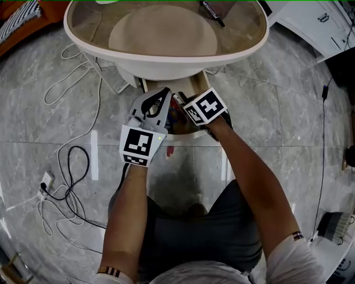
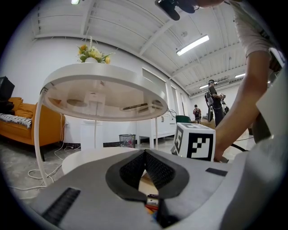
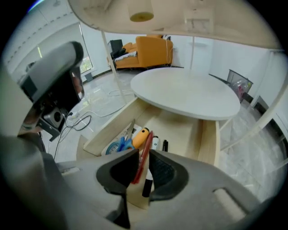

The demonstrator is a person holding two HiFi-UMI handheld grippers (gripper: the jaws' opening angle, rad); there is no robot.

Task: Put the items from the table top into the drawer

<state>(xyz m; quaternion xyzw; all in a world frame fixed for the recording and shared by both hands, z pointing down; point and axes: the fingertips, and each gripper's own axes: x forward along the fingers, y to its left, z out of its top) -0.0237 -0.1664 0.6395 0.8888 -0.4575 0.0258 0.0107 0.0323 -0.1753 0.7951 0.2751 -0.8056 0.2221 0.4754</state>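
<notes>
The wooden drawer [image 3: 208,140] stands pulled out under the round white table [image 1: 166,66]. In it lie blue scissors [image 3: 118,144], an orange-handled tool [image 3: 140,136], a black marker [image 3: 147,185] and two more pens [image 3: 165,145]. My right gripper [image 3: 143,156] points steeply down into the drawer. A red pen [image 3: 146,150] stands between its pads against the left one, with a gap to the other pad, so it is open. My left gripper [image 2: 145,153] stays level beside it [image 1: 165,95], its tips touching with nothing between. A dark pen [image 1: 213,12] lies on the table top.
A white round shelf [image 3: 189,96] sits just above the drawer. Cables [image 1: 66,183] and a power strip [image 1: 45,183] lie on the floor at the left. White cabinets [image 1: 321,22] stand at the upper right. An orange sofa [image 3: 148,49] and a waste bin [image 2: 127,140] stand farther off.
</notes>
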